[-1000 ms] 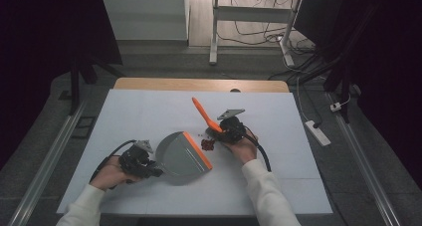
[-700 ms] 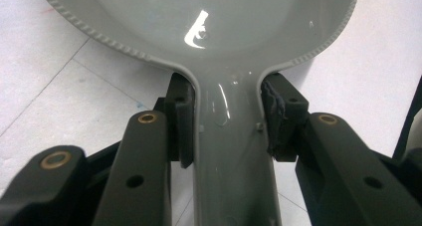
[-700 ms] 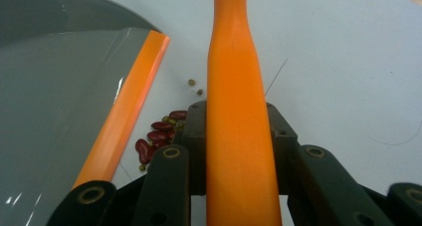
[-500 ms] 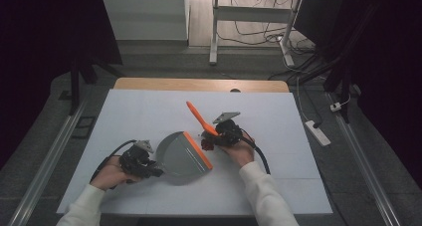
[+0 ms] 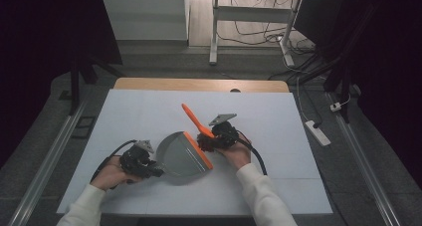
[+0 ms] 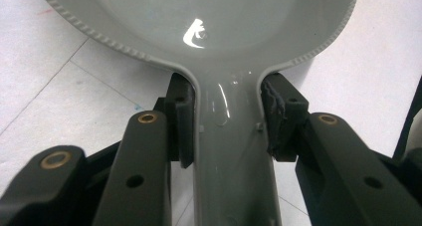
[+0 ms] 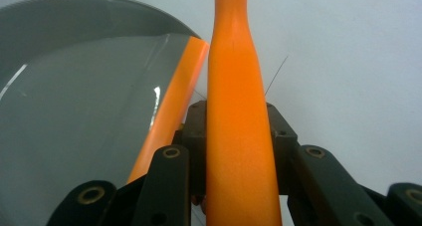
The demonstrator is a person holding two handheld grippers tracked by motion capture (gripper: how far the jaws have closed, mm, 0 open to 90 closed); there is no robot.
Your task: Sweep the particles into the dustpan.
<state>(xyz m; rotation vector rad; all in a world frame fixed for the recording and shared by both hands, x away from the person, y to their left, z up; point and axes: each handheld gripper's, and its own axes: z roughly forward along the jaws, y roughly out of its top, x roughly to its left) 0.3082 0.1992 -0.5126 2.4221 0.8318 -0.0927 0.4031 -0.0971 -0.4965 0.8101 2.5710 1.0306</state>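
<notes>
the left tongs sit near the front edge of the tabletop, left of centre, clamped on the handle of the grey dustpan. the left gripper view shows both pads pressing the handle's sides where it widens into the pan. the pan lies flat, its orange lip facing right; its inside looks bare and glossy. just beyond the lip, the right tongs are clamped on the orange brush handle, which slants away toward the far edge. the right gripper view shows that handle rising beside the lip. bare tabletop lies open toward the far, left and right edges.
</notes>
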